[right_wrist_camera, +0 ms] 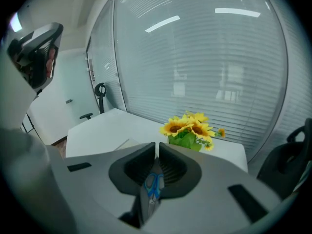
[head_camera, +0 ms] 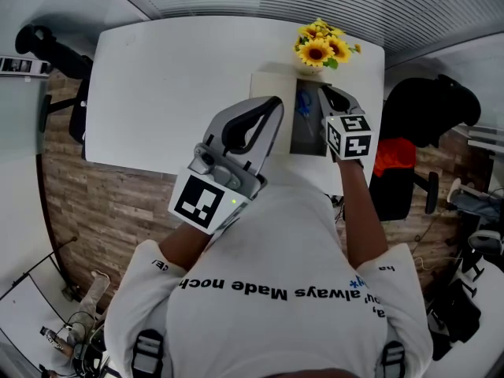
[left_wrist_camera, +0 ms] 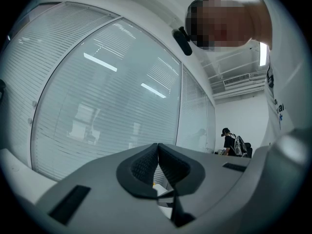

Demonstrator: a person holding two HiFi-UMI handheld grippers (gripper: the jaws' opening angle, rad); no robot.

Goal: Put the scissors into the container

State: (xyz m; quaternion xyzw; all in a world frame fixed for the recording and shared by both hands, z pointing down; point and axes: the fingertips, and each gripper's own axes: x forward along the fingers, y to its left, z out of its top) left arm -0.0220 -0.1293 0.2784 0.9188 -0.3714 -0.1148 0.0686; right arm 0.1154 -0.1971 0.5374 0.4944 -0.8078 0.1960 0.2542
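Left gripper [head_camera: 272,105] held up near the chest, jaws pressed together, empty. Right gripper [right_wrist_camera: 157,148] likewise closed on nothing, over the grey container [head_camera: 309,138]. Blue scissors [head_camera: 304,105] apparently lay inside it, near the sunflowers [head_camera: 321,50].

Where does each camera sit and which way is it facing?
Head view: on the person's head, looking steeply down at the white table; shirt, arms, left hand-held gripper, right hand-held gripper show.
Left gripper view: on the left one, tilted up at glass blinds; shut jaws, the person's head show.
Right gripper view: on the right one, facing sunflowers across the table; shut jaws show.
Shared: head and right gripper views both show sunflowers and scissors.
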